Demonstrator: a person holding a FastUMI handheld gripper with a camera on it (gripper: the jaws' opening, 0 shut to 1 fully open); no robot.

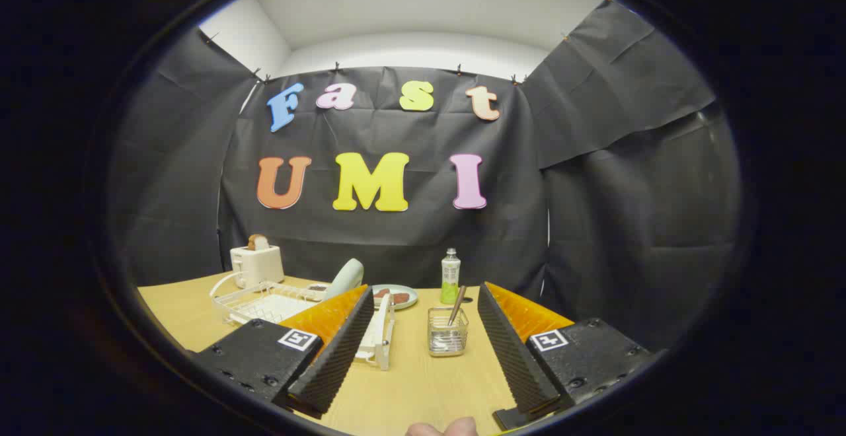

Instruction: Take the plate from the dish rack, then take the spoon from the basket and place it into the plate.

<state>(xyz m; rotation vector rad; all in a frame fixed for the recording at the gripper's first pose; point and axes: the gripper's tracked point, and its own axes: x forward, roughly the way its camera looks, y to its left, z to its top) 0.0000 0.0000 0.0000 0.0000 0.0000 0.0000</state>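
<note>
Plate (348, 279) is standing upright in the white dish rack (264, 304) just beyond the wide-spread gripper (420, 350), while the spoon (457, 305) is leaning in the wire basket (447, 340) between its fingers.

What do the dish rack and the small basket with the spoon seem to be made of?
The dish rack looks like white coated wire or plastic: thin pale bars. The basket seems bare metal mesh, shiny and see-through. The spoon looks like polished metal. The gripper is open, holding nothing.
</note>
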